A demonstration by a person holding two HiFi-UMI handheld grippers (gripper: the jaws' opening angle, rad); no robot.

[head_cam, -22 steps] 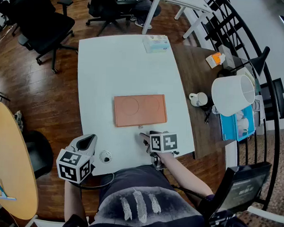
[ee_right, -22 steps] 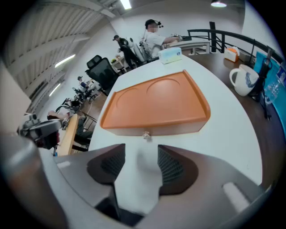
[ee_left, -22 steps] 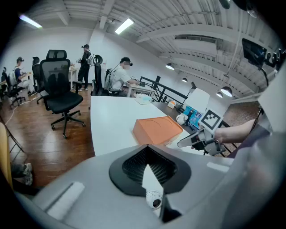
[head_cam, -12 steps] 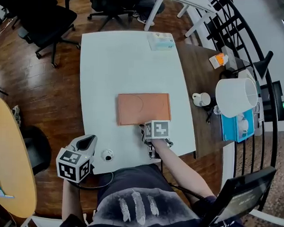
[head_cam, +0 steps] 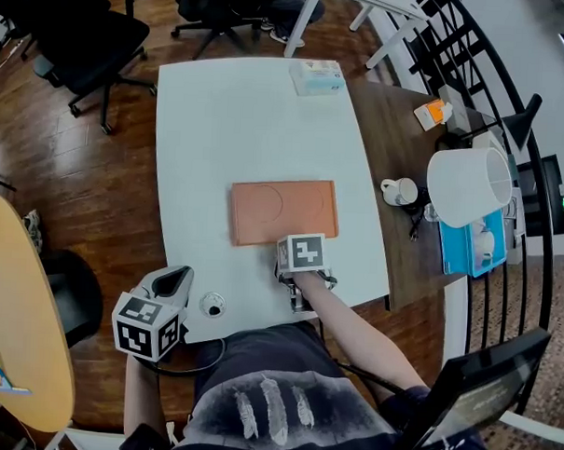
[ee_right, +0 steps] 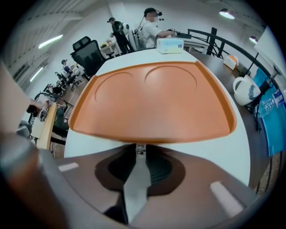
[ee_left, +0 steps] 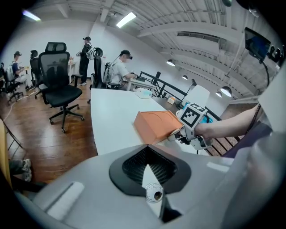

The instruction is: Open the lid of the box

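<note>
You hold the right gripper (ee_right: pixel 140 150) (jaws closed) at the near edge of the box (head_cam: pixel 283 211). Tip contact is hidden under its rim. Left gripper (head_cam: pixel 172 282), closed and empty, sits near-left of the box.

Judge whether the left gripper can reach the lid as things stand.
Probably yes. The left gripper, jaws together, hangs by the table's near corner; nothing tall stands between it and the lid, though the right gripper occupies its near edge.

Ahead of my right gripper (head_cam: pixel 295 250): orange box (head_cam: pixel 283 213), touching.
To its left: I see bare table (head_cam: pixel 215 254).
</note>
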